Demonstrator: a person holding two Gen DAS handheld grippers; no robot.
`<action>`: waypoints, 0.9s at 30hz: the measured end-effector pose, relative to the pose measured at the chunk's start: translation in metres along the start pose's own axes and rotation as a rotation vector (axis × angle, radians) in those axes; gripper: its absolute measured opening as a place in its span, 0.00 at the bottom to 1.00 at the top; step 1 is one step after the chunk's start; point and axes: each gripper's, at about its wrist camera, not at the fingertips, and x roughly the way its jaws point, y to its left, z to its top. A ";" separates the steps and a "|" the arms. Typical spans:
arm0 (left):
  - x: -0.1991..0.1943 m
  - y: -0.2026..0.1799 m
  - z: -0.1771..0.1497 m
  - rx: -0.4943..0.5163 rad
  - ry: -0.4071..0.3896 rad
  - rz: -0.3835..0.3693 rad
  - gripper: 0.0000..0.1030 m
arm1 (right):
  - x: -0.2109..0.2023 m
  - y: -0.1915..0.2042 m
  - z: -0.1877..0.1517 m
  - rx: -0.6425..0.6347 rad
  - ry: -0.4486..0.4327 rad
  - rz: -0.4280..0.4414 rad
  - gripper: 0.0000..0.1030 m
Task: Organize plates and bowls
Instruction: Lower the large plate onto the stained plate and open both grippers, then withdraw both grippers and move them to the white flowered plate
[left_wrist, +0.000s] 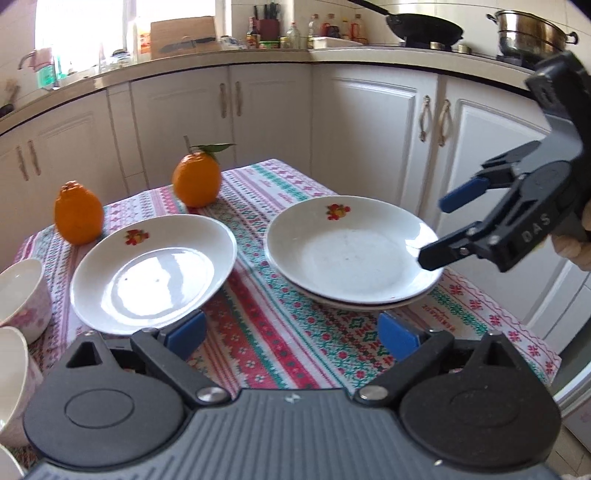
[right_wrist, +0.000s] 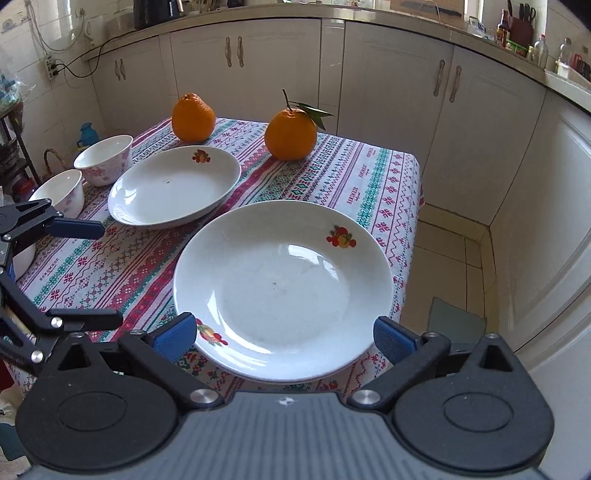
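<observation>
Left wrist view: left gripper (left_wrist: 291, 336) jaws wide apart, empty, above the tablecloth (left_wrist: 266, 332). Single plate (left_wrist: 153, 273) left; stacked plates (left_wrist: 351, 251) near the right edge. Right wrist view: right gripper (right_wrist: 284, 336) jaws spread, clear of the stack's (right_wrist: 284, 288) rim; bowls (right_wrist: 105, 158) at the left edge.

Two fisheye cameras, each mounted on a handheld tool, look forward and downward over the same small desk (left_wrist: 280, 343). The left view sits close above the near edge, facing the cabinets and stove. The right view hovers close over the stacked plates (right_wrist: 284, 288), facing the corner cabinets. Both share the plates, two oranges (left_wrist: 196, 180) and the cloth.
</observation>
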 end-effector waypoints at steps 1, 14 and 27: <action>0.000 0.004 -0.002 -0.017 0.008 0.032 0.96 | -0.002 0.004 0.000 -0.013 -0.003 -0.005 1.00; 0.016 0.045 -0.025 -0.204 0.102 0.267 0.96 | -0.005 0.042 0.015 -0.098 -0.042 0.022 1.00; 0.048 0.051 -0.025 -0.241 0.119 0.256 0.99 | 0.027 0.047 0.045 -0.151 -0.026 0.092 1.00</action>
